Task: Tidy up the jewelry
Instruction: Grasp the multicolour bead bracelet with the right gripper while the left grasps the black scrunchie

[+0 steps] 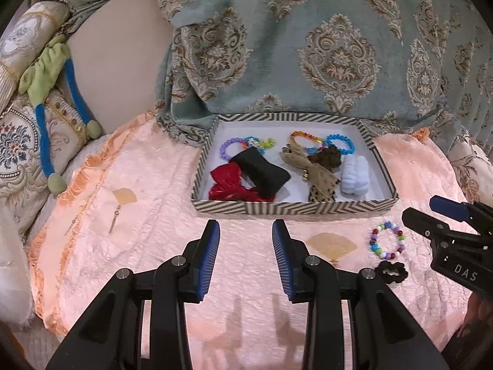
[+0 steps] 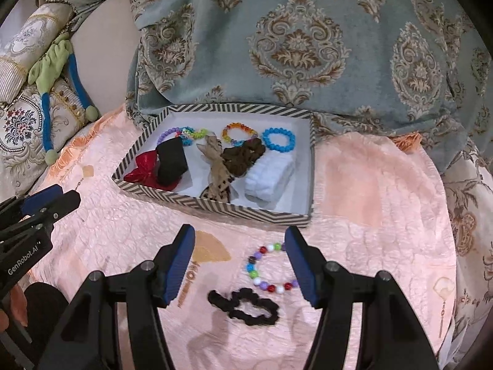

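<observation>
On a bed spread with pink cloth, the striped box of hair ties and bracelets sits ahead, and the right hand-held gripper hangs over the beaded bracelet, jaws apart and empty. The bracelet lies flat between its fingers, nearer the right one, just beyond a black scrunchie. The left hand-held gripper, also open and empty, is farther off; the right finger hides part of the bracelet's ring.

Five bead bracelets, two dark scrunchies, one striped box.
</observation>
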{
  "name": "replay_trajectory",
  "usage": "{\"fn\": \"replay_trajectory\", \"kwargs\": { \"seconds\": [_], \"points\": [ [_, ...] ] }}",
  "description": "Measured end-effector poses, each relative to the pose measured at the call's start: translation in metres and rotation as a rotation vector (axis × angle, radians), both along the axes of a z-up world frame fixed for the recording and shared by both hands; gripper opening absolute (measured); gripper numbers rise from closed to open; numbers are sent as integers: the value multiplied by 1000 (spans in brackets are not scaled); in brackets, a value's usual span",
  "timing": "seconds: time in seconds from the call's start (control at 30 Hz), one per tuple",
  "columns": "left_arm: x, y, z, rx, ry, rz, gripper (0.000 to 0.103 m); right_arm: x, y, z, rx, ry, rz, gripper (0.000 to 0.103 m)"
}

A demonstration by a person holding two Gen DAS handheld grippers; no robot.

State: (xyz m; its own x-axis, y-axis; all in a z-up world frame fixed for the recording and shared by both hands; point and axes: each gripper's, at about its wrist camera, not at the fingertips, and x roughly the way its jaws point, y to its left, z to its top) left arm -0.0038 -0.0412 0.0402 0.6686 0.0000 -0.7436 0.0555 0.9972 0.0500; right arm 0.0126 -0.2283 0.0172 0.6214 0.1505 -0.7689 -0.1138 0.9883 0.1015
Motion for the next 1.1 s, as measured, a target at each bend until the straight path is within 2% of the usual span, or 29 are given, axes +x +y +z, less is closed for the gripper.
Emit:
{"fn": "replay_trajectory", "kwargs": {
  "seconds": [0.43, 0.57, 0.67, 0.93, 1.1],
  "points": [
    [-3, -26, -14, -15, 38, -31, 19, -12, -30, -10, -13, 19, -12, 64],
    [-4, -30, -22, -48, 72, -53, 19, -15, -39, -17, -15, 31, -13, 64],
    [-5, -34, -29, -99, 107, -89, 19, -16, -49, -25, -4, 35, -8, 64],
    [4, -49, -58, -329, 282, -210, 19, -2, -72, -63, 38, 115, -39, 63],
    [11, -65, -71, -451, 367, -257, 33, 13, -81, -80, 76, 145, -33, 63]
  ]
}}
